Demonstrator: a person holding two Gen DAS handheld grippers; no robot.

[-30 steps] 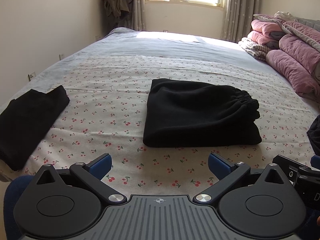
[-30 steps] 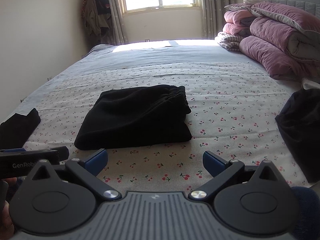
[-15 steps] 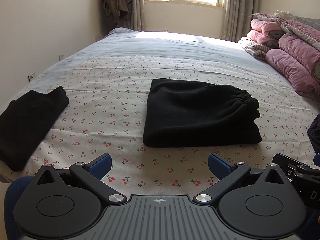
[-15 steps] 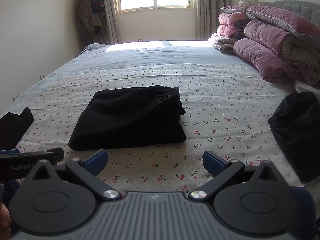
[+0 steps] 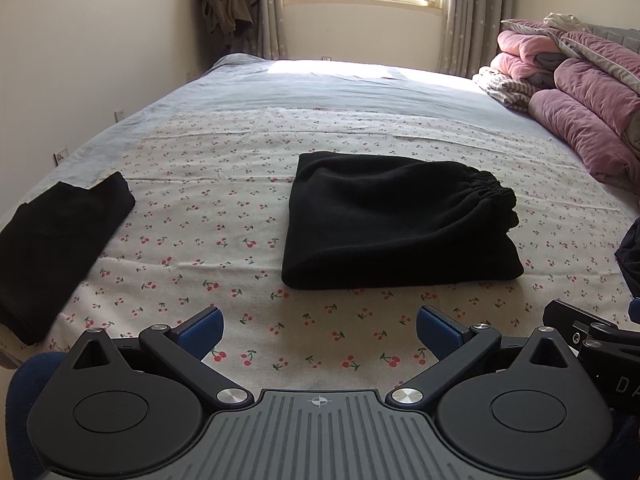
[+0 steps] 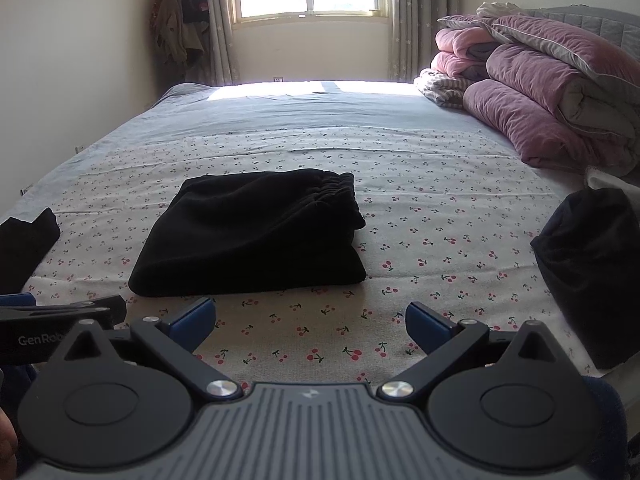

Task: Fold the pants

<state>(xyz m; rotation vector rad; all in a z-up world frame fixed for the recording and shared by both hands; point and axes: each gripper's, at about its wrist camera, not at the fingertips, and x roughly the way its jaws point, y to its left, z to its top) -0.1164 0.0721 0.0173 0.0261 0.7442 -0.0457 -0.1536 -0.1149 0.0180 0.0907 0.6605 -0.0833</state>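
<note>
Black pants (image 5: 400, 220) lie folded into a compact rectangle mid-bed on the cherry-print sheet (image 5: 240, 216), elastic waistband to the right, fold looks finished. Left tongs (image 5: 319, 330) and right tongs (image 6: 310, 322) both released, jaws spread wide, holding nothing, hovering short of the near edge. If any step remains, judgement: just square the bundle — press lightly on corners, don't pinch the top layer or it drags open. Readable writing: "GenRob…" on the other gripper's body in the right view; "D…" fragment in the left view.
</note>
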